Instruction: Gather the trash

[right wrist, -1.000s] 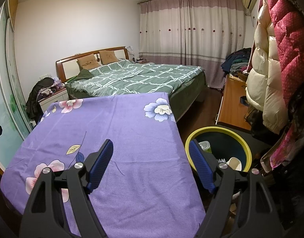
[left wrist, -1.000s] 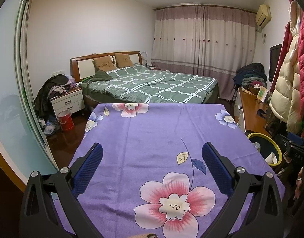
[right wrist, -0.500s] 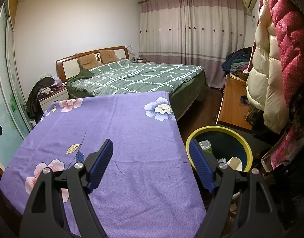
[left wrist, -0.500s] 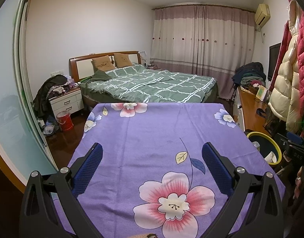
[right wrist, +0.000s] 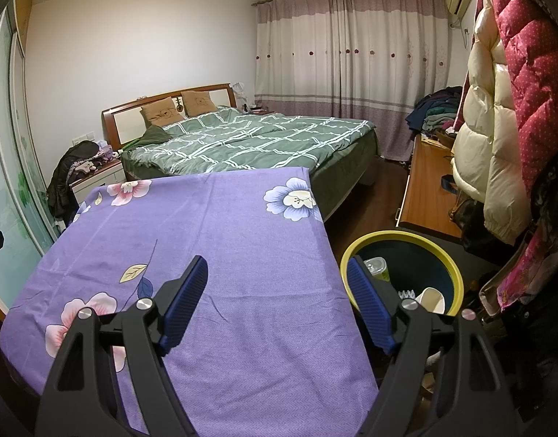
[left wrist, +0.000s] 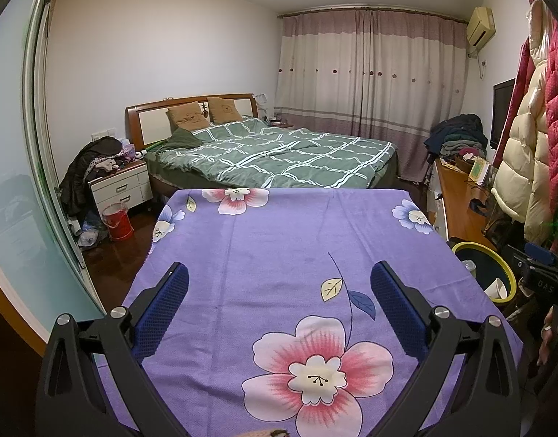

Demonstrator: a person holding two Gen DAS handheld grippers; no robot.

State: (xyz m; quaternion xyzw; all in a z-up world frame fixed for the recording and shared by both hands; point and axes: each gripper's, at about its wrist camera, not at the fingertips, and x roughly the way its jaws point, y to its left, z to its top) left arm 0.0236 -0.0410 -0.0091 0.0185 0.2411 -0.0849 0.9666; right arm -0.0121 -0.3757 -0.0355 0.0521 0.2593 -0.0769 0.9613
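Observation:
A table under a purple flowered cloth [left wrist: 279,240] fills the near part of both views; it also shows in the right wrist view [right wrist: 220,225]. No trash lies on the cloth. A dark bin with a yellow rim [right wrist: 457,273] stands on the floor at the table's right edge and holds a clear plastic cup [right wrist: 377,267] and white paper scraps [right wrist: 430,298]. The bin also shows in the left wrist view [left wrist: 504,269]. My left gripper [left wrist: 279,280] is open and empty over the cloth. My right gripper [right wrist: 277,273] is open and empty over the table's right edge, beside the bin.
A bed with a green checked cover [left wrist: 279,153] stands behind the table. A wooden desk [right wrist: 424,189] and hanging padded coats [right wrist: 497,109] line the right side. A bedside cabinet [left wrist: 120,189] and red bucket [left wrist: 116,216] stand at left by a sliding glass door.
Both views have shifted only slightly. Both grippers stay open and empty.

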